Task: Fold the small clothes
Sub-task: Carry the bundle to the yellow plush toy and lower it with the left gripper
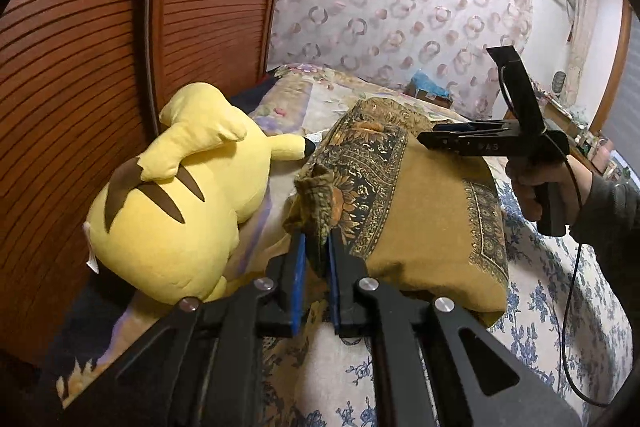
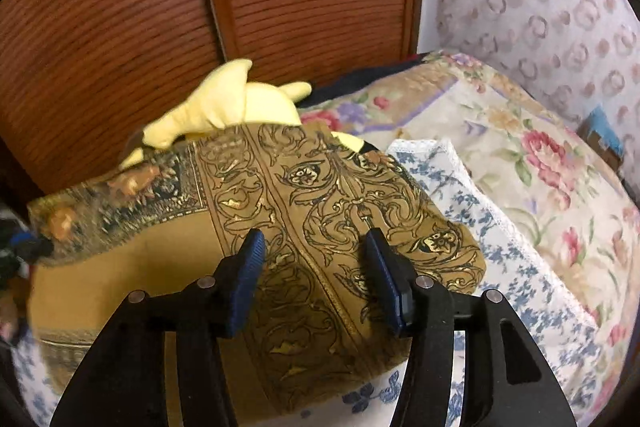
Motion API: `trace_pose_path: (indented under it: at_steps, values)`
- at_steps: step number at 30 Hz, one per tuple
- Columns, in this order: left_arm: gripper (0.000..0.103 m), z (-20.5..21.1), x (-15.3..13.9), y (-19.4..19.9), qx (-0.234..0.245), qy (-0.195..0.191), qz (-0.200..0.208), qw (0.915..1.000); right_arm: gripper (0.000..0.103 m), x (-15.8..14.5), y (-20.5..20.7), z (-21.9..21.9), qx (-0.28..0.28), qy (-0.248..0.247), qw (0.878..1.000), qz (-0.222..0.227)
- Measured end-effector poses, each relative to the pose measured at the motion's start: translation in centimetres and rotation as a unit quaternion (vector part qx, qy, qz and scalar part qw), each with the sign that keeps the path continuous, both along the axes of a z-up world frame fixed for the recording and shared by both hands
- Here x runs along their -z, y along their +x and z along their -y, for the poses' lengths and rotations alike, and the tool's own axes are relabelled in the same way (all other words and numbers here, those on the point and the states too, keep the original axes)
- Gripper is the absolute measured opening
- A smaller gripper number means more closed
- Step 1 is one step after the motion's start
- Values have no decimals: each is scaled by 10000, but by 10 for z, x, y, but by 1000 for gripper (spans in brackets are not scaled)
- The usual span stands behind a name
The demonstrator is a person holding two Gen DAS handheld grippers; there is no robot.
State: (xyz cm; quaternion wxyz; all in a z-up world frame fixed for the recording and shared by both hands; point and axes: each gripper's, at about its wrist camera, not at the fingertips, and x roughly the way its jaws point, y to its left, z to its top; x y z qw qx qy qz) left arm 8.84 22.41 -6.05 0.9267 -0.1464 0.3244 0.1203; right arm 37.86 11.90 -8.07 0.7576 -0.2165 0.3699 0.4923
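The left gripper [image 1: 316, 247] pinches the mustard-brown patterned cloth [image 1: 420, 211]; the right gripper [image 2: 314, 267] hangs above it, fingers apart.

Matt woven cloth [image 1: 420, 211] (gilt print); slatted wood doors [image 1: 100, 67].

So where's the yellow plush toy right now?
In the left wrist view the yellow plush toy lies left of the brown patterned cloth, against the wooden slatted doors.

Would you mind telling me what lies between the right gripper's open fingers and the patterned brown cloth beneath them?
Nothing: in the right wrist view the right gripper hangs open over the brown cloth, with only its scrollwork border showing between the fingers.
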Motion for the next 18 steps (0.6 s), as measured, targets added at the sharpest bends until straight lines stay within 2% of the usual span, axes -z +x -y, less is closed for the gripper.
trace_pose_path:
  at_steps: [3,5,8,14,18]
  values:
    - [16,3,-8,-4,11,119,51,9999,54,-2,-4,2,120,32,9999,82]
    - [27,6,-15,-6,113,191,134,9997,53,-6,-10,5,218,30,9995,239]
    - [35,14,-27,-10,209,357,237,9989,53,-16,-22,20,511,150,9979,361]
    - [44,34,-47,-16,440,467,480,9968,53,-32,-64,61,572,403,9959,576]
    - [45,52,-55,-18,641,549,586,9947,53,-45,-94,97,702,596,9939,605]
